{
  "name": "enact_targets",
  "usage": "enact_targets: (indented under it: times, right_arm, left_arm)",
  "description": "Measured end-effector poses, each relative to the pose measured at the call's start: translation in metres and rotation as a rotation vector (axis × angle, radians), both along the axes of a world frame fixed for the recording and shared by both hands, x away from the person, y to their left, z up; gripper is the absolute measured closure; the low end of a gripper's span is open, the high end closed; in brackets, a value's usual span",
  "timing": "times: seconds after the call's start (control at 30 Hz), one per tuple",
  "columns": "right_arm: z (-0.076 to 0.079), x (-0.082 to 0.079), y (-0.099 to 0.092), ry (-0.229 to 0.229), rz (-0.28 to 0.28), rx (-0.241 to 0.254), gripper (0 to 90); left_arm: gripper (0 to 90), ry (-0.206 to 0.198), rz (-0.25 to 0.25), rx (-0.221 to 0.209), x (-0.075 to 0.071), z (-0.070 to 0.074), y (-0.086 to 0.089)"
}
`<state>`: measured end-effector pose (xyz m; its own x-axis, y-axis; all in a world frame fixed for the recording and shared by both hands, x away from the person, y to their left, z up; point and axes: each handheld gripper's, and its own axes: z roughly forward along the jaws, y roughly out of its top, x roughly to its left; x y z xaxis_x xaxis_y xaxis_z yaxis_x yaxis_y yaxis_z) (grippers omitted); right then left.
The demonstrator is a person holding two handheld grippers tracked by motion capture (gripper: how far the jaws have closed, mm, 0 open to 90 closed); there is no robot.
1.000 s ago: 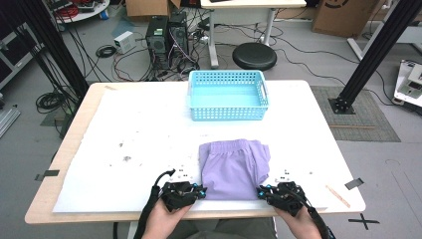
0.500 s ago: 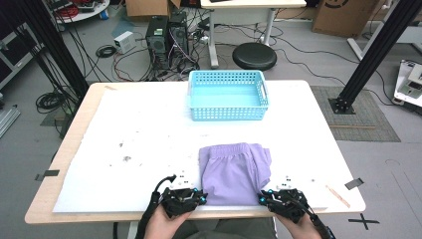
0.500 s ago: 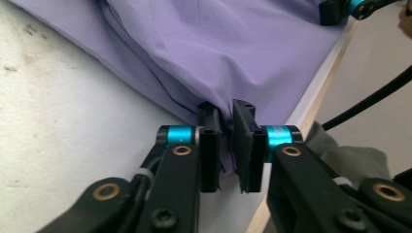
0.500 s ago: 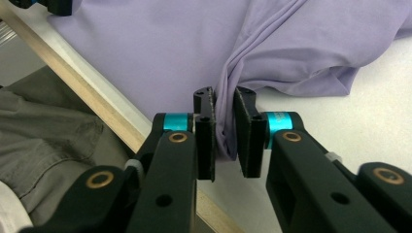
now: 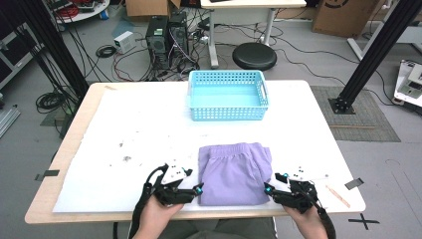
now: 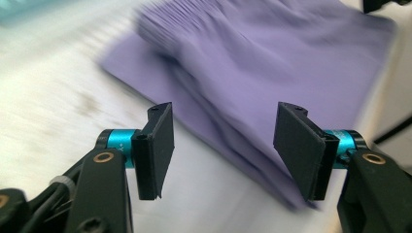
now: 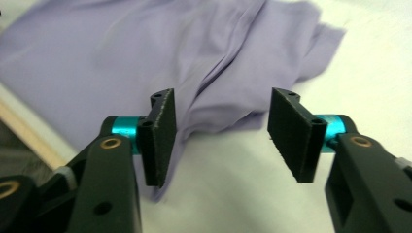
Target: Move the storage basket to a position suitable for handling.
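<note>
Purple shorts [image 5: 234, 173] lay folded on tabletop [image 5: 149, 124], soft, light; both my claws, left [image 5: 198, 188] and right [image 5: 266, 189], just opened, nothing between; near corners best grip.

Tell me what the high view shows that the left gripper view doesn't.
High view alone: the blue basket at the table's far side, the stool and computers on the floor, both hands. Left gripper view alone: close up, the left gripper with jaws apart, just opened, clear of the cloth. Both: the folded purple garment lying on the white table.
</note>
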<state>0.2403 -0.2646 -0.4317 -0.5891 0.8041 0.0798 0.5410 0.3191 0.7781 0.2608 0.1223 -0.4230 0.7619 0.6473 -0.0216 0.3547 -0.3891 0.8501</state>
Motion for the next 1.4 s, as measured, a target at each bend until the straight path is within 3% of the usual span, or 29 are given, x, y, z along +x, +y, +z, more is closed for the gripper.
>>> enact_targets:
  times: [0.13, 0.4, 0.57, 0.67, 0.87, 1.13, 1.2, 1.3, 1.4]
  right_arm:
    - [0.010, 0.009, -0.006, -0.065, -0.033, 0.005, 42.5]
    - [0.028, 0.041, -0.013, -0.148, -0.068, 0.036, 41.8]
    - [0.036, 0.067, -0.013, -0.186, -0.082, 0.044, 40.7]
    - [0.040, 0.083, -0.012, -0.201, -0.084, 0.055, 40.3]
    - [0.046, 0.104, -0.004, -0.218, -0.081, 0.048, 39.3]
    - [0.048, 0.136, -0.001, -0.213, -0.081, 0.066, 37.3]
    - [0.046, 0.144, -0.002, -0.211, -0.065, 0.084, 37.2]
    - [0.044, 0.155, 0.001, -0.202, -0.044, 0.044, 36.9]
    - [0.044, 0.165, 0.002, -0.212, -0.057, 0.026, 36.9]
  left_arm:
    - [36.3, -0.054, 0.041, -0.037, 0.019, 0.009, 0.014]
    - [30.6, -0.106, 0.086, -0.104, 0.053, 0.022, 0.029]
    - [30.3, -0.154, 0.124, -0.093, 0.070, 0.027, 0.029]
    - [31.2, -0.122, 0.137, -0.094, 0.081, 0.027, 0.030]
    - [31.1, -0.138, 0.142, -0.126, 0.098, 0.025, 0.033]
    - [31.1, -0.119, 0.142, -0.167, 0.124, 0.023, 0.036]
    - [30.9, -0.093, 0.144, -0.157, 0.133, 0.020, 0.036]
    - [30.9, -0.075, 0.143, -0.157, 0.145, 0.018, 0.036]
    - [30.7, -0.097, 0.156, -0.191, 0.153, 0.016, 0.037]
